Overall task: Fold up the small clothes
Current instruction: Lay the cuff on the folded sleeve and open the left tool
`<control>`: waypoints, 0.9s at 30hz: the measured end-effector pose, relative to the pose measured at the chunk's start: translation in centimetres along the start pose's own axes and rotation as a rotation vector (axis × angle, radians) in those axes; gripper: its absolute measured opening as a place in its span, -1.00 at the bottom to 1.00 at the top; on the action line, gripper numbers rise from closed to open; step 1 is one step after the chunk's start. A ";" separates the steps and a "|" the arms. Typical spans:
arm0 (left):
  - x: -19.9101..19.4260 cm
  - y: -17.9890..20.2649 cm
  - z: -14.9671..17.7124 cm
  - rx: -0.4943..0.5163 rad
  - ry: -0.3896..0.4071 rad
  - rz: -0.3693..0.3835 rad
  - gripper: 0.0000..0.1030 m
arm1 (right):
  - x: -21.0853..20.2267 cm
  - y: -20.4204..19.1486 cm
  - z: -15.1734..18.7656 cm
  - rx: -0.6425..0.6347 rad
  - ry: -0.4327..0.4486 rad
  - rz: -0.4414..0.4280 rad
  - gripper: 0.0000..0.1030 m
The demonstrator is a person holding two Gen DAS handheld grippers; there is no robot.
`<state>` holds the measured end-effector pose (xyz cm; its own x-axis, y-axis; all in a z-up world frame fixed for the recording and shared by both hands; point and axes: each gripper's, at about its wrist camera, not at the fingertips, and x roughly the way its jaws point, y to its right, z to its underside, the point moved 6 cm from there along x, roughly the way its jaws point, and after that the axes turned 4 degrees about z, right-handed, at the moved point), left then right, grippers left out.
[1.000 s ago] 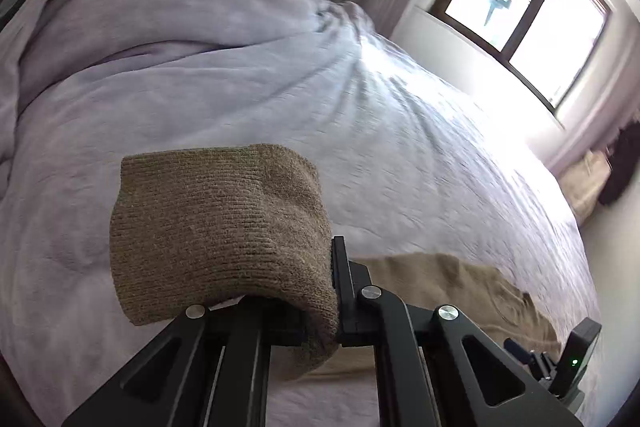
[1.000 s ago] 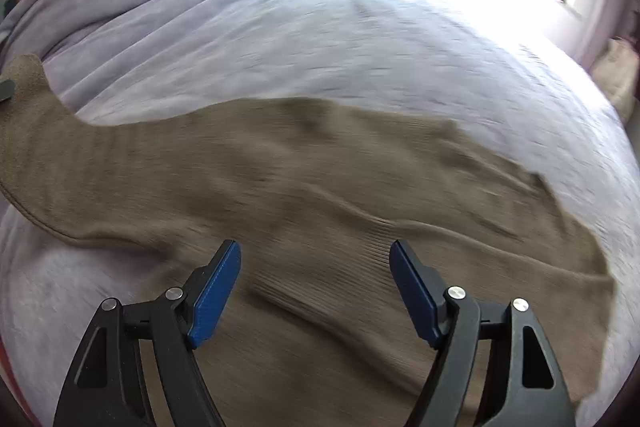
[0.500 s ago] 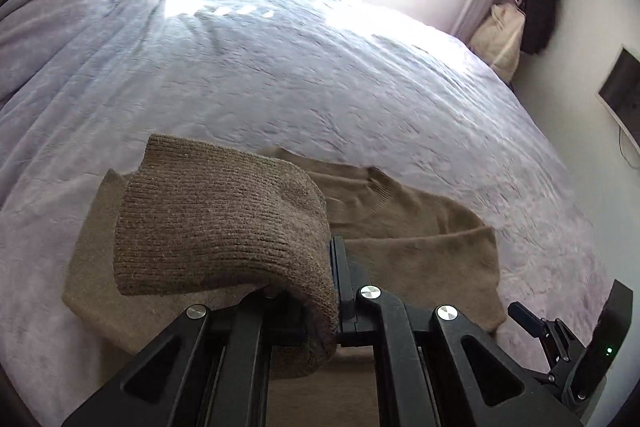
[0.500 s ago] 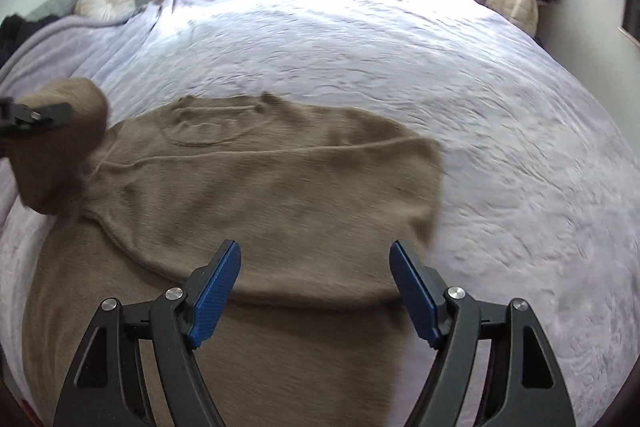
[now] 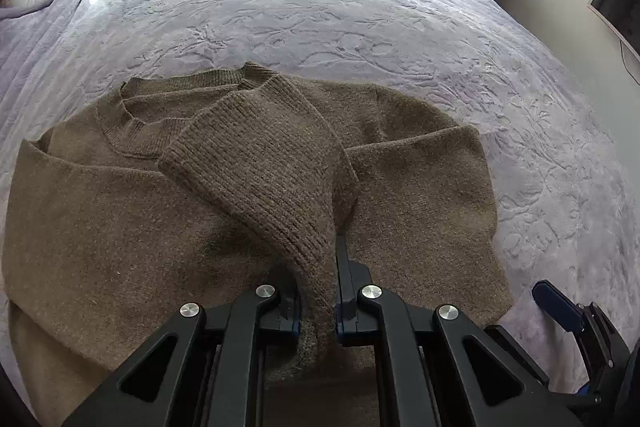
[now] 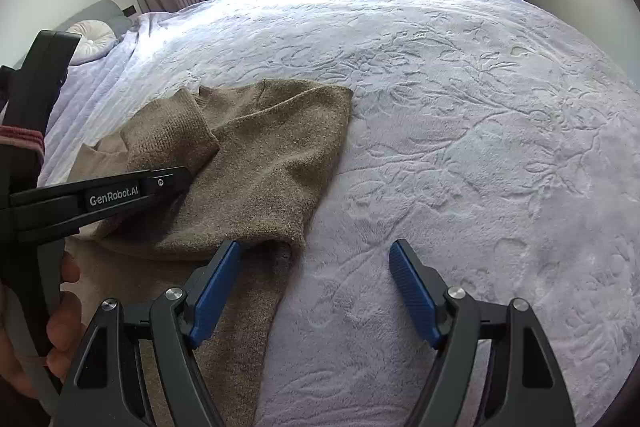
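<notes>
- Two tongs work one brown knit sweater (image 5: 120,227), which lies flat on the lilac bedspread (image 5: 360,19), neckline toward the window.
- Far left in the left wrist view, the sweater's left shoulder and body lie smooth; the ribbed collar (image 5: 132,131) sits just beyond.
- Centre: the left gripper (image 5: 316,307) is clamped together on the sleeve cuff (image 5: 256,163), which drapes from the jaws across the chest, its ribbed end touching the collar.
- Right of that, the other sleeve (image 5: 420,187) is folded in over the body.
- Farther right, the right gripper (image 6: 316,291) hangs with jaws wide apart and nothing between them; its left pad is just over the sweater's folded right edge, its right pad over bare bedspread.
- Handling, as I judge it: soft, limp, fairly thick wool, light but clingy, likely to sag and stretch if lifted from one point. The ribbed cuff and hem look the firmest holds; pinching both layers at a folded edge should keep them aligned.
</notes>
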<state>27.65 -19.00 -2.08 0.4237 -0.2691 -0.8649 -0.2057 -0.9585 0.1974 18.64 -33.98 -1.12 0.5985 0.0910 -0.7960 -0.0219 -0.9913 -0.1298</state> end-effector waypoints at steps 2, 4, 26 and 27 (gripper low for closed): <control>-0.7 0.4 0.1 0.022 -0.016 0.012 -0.80 | -0.1 0.1 0.0 0.009 0.007 -0.006 0.55; -1.0 1.0 0.1 0.035 -0.039 0.016 -0.15 | -0.2 0.2 0.0 0.013 0.012 -0.010 0.55; -6.4 -15.2 3.9 -0.256 0.119 -0.117 1.00 | -0.2 -2.6 -1.6 0.080 -0.008 -0.165 0.23; -5.9 -15.8 4.0 -0.269 0.108 -0.126 1.00 | 0.1 -3.0 -1.8 0.076 -0.018 -0.165 0.17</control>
<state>24.85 -1.87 -1.94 0.5253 -0.1416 -0.8390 0.0885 -0.9716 0.2194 20.20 -31.12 0.20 0.5848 0.2545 -0.7702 0.0145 -0.9526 -0.3038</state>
